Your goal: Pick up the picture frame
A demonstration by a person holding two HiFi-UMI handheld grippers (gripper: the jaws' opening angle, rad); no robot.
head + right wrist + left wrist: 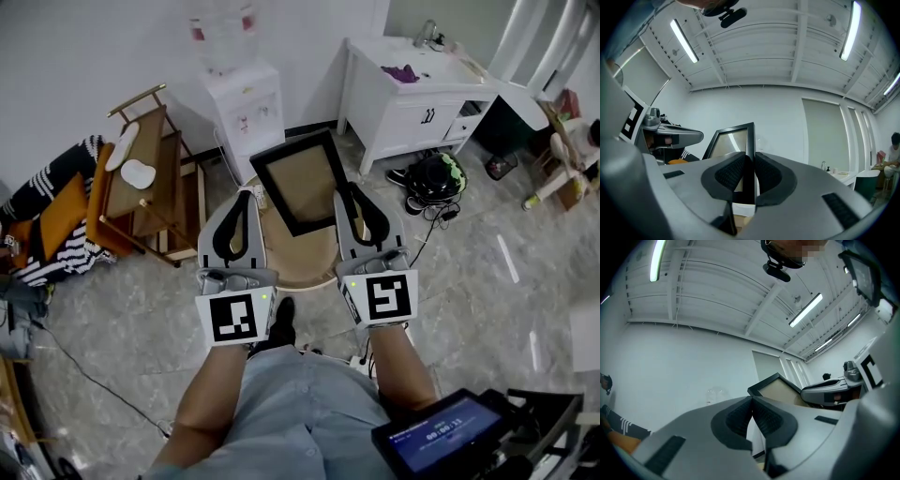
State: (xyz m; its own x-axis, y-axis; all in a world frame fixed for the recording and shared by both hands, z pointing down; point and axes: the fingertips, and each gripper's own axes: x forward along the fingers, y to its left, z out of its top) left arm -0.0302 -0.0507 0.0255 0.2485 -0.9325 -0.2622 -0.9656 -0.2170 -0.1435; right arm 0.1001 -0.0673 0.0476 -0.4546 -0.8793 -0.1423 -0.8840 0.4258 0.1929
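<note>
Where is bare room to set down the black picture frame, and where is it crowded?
Bare: the grey stone floor right of the round wooden table. Crowded: left by the brown wooden rack, and around the black bag below the white cabinet.

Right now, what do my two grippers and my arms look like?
Both the left gripper and the right gripper have smooth grey shells, with black ribbed pads lining the jaws. Each carries a cube faced with black-and-white square markers, with a small green light at its corner. Your forearms have no sleeves, and you wear light blue clothing.
</note>
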